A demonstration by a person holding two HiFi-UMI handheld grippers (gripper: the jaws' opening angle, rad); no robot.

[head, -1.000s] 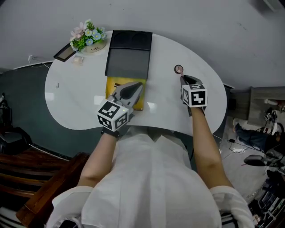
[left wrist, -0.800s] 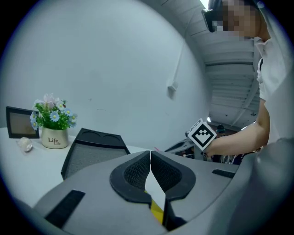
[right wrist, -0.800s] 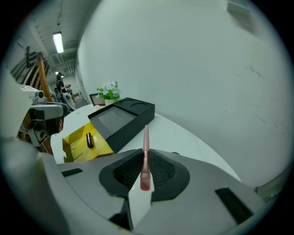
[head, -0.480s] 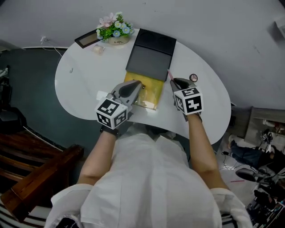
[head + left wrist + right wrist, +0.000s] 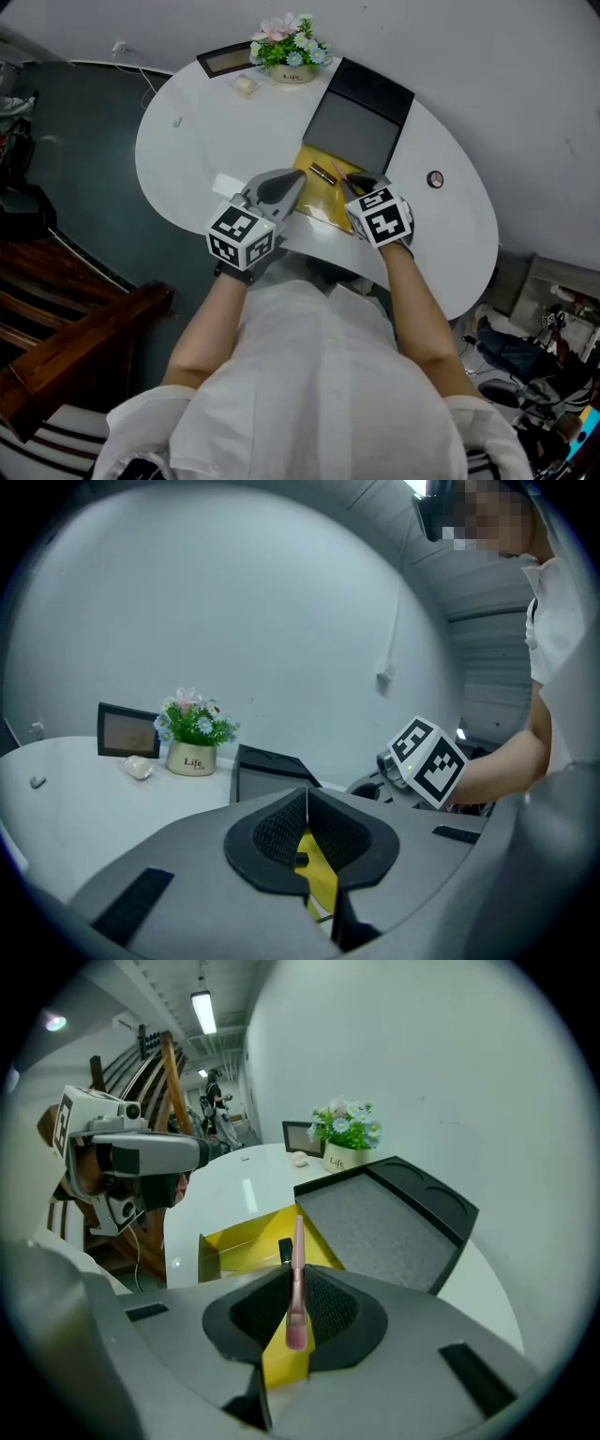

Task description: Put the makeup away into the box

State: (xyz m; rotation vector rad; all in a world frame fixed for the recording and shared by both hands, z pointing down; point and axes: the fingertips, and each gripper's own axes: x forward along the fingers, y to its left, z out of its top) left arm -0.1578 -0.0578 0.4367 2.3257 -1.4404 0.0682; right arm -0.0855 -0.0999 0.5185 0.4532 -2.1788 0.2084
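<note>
Head view: the right tool (image 5: pixel 354 178) has crossed from the desk's right side, leaving the small round item (image 5: pixel 435 178) there, and now hangs over the yellow box (image 5: pixel 323 195) near the desk's front edge; a drop looks close. The left tool (image 5: pixel 296 178) sits at the box's left wall.

Left gripper view: jaws pressed together, empty, yellow showing beneath.

Right gripper view: jaws pinch a pink brush (image 5: pixel 296 1279), which points over the box's open inside.

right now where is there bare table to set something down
Bare: the stretch of table left of the black lid, between flower pot and left gripper; also the end right of the round case. Crowded: the yellow box, right gripper and brush at it.
</note>
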